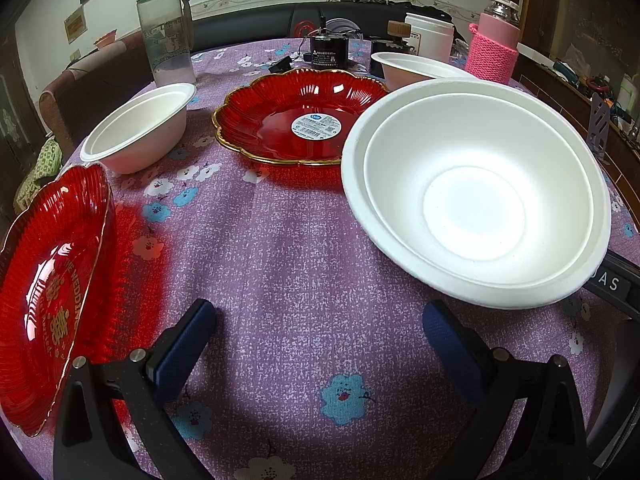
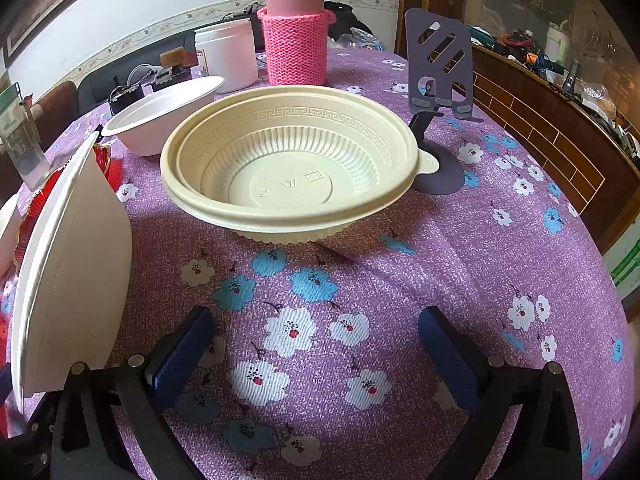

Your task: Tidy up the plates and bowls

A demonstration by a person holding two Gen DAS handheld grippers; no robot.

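Observation:
In the left wrist view my left gripper is open and empty above the purple cloth. A large white bowl stands to its right, a red plate to its left, a second red plate with a sticker ahead, and small white bowls at the left and at the back. In the right wrist view my right gripper is open and empty. A cream plastic bowl stands ahead of it. The large white bowl stands close at its left, a small white bowl behind.
A pink knit-covered flask, a white jar and a grey phone stand stand at the back. A clear bottle with a green lid and a black device stand on the far side. A wooden counter runs along the right.

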